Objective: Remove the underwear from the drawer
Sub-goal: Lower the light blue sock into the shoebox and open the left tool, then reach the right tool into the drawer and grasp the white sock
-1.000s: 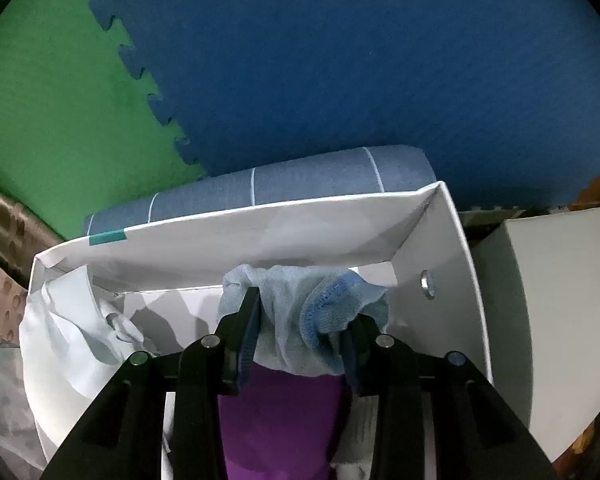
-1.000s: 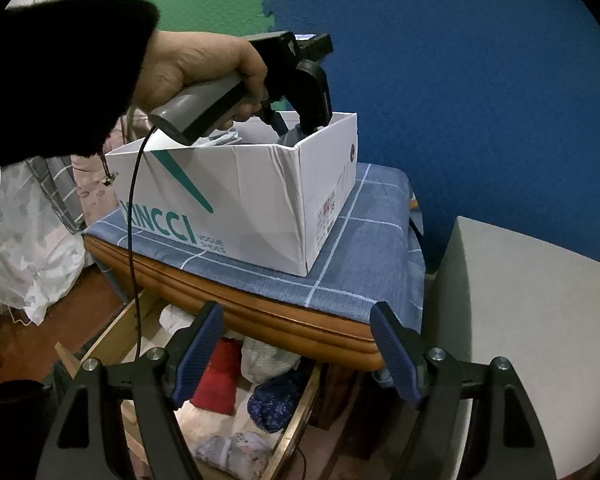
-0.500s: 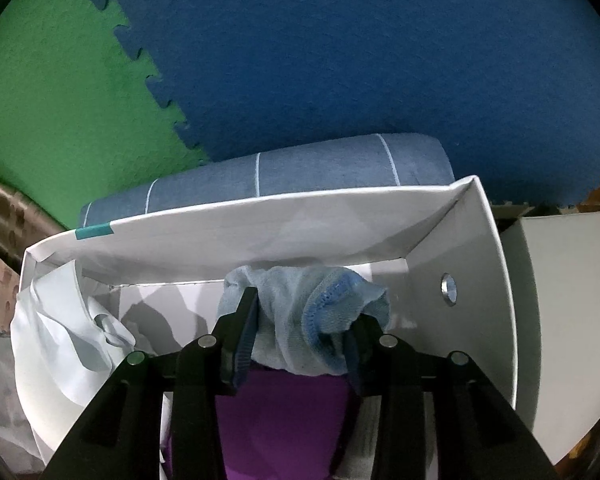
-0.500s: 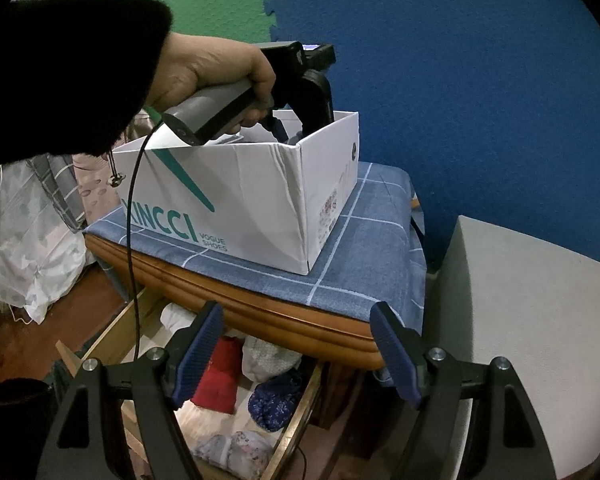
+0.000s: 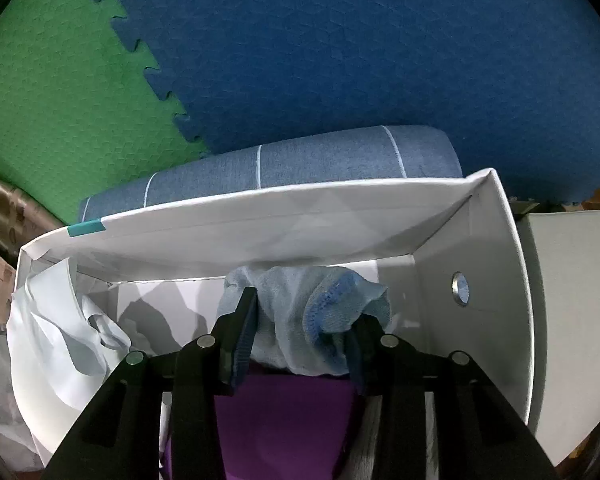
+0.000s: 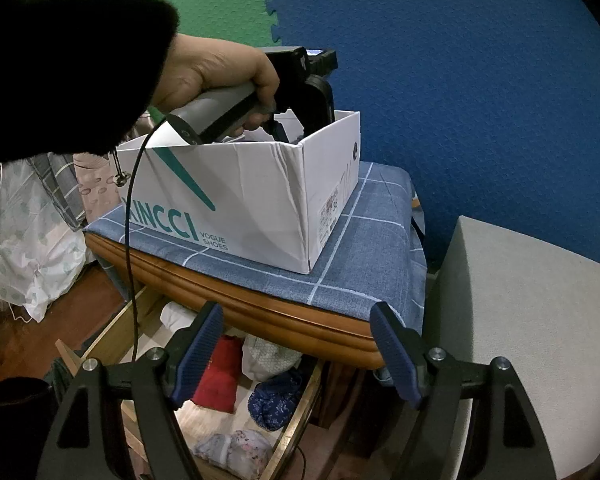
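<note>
My left gripper (image 5: 306, 312) points down into a white shoe box (image 5: 260, 232) and is shut on a bunched pair of light blue underwear (image 5: 288, 304) with a darker blue hem. The cloth hangs just above a purple garment (image 5: 284, 420) lying in the box. In the right wrist view a hand (image 6: 212, 72) in a black sleeve holds that gripper inside the shoe box (image 6: 260, 184); its fingertips are hidden by the box wall. My right gripper (image 6: 296, 316) stands open and holds nothing, above the open drawer (image 6: 296, 412), which holds a red garment (image 6: 216, 372), a dark blue floral one (image 6: 276, 400) and a white one (image 6: 268, 356).
The box stands on a blue checked cloth (image 6: 372, 248) over a wooden table (image 6: 260, 312). A white plastic bag (image 5: 60, 340) fills the box's left end. A grey block (image 6: 520, 300) stands to the right, a pale bag (image 6: 20, 248) on the floor to the left. Blue and green foam mats lie behind.
The left gripper has dipped slightly deeper into the box with the light blue underwear still between its fingers. The right gripper has not moved.
</note>
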